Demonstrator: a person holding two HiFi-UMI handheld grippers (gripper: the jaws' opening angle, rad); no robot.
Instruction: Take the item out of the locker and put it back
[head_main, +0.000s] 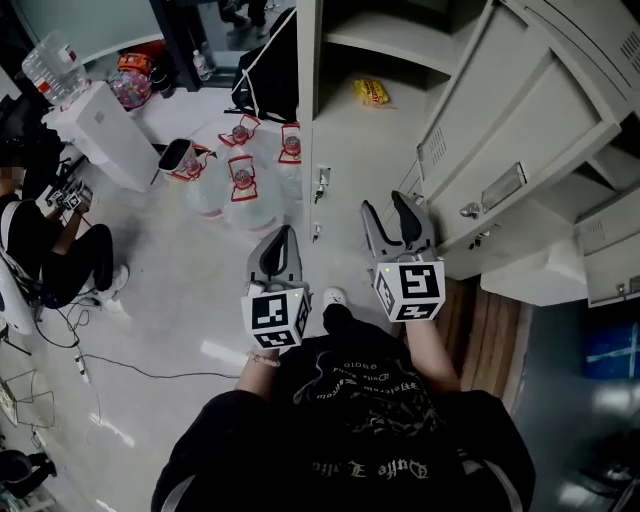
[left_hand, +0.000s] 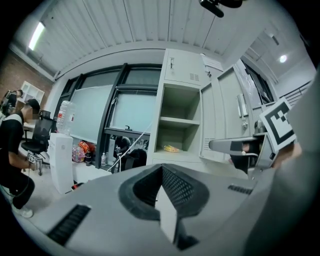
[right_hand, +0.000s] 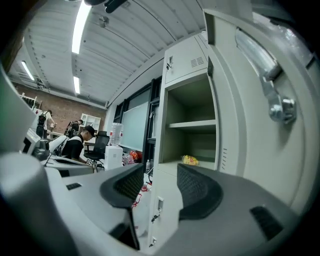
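Head view: your left gripper (head_main: 284, 236) has its jaws clenched on nothing, your right gripper (head_main: 384, 205) stands released and empty; the yellow packet (head_main: 372, 92) lies on the open locker (head_main: 308, 100) shelf.

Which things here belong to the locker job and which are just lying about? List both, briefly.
Job:
- yellow packet, on a shelf in the locker
- locker door, open
- left tongs, shut
- right tongs, open and empty

Lying about:
- water jugs on the floor
- water dispenser
- black bag
- seated person
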